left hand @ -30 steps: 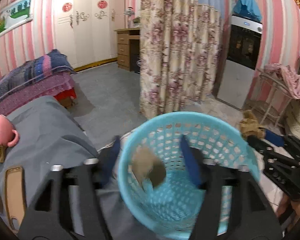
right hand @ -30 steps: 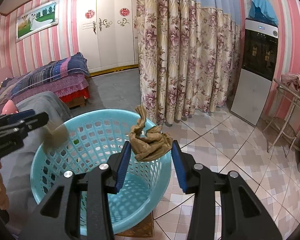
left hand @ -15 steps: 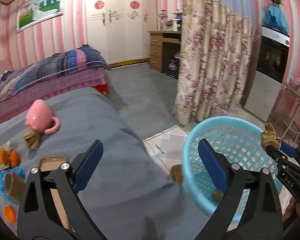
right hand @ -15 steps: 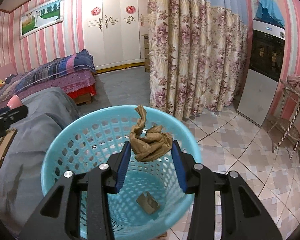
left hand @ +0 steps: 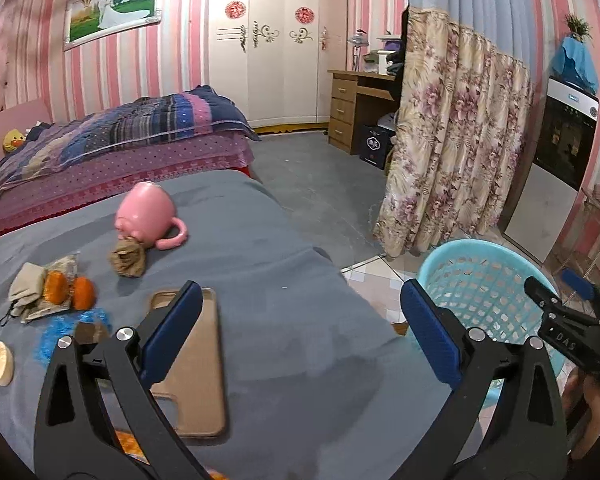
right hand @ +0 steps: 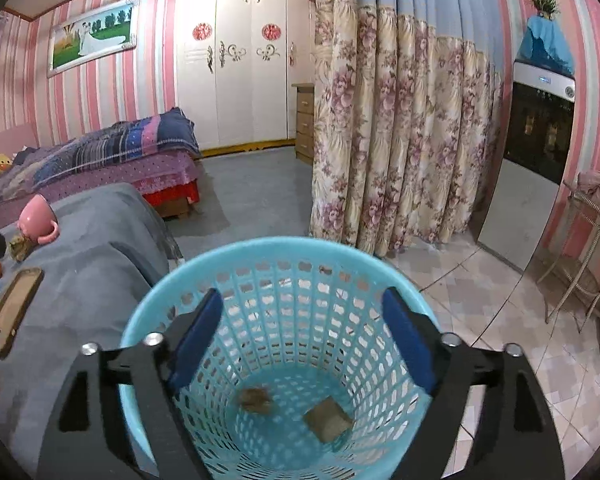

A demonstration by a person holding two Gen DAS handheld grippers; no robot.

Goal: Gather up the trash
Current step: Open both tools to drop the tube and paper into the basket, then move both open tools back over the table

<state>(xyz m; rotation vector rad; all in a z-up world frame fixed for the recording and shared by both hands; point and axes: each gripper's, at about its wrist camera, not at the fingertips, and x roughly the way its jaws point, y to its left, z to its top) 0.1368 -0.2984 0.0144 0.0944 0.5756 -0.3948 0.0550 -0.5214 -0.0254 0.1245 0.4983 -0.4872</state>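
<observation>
Jaws spread wide and empty, the right gripper (right hand: 300,332) hangs over the blue basket (right hand: 148,320), where a crumpled brown wad (right hand: 255,399) and a paper scrap (right hand: 327,424) lie at the bottom below them. The left gripper (left hand: 300,332), jaws likewise released, faces the grey-covered table (left hand: 284,272); another brown wad (left hand: 127,260) lies ahead beside the pink mug (left hand: 146,216).

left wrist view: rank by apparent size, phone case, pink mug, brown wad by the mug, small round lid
1. phone case, largest, though it lies nearest the camera, which inflates it.
2. pink mug.
3. brown wad and round lid: look about alike, so no ranking between them.
</observation>
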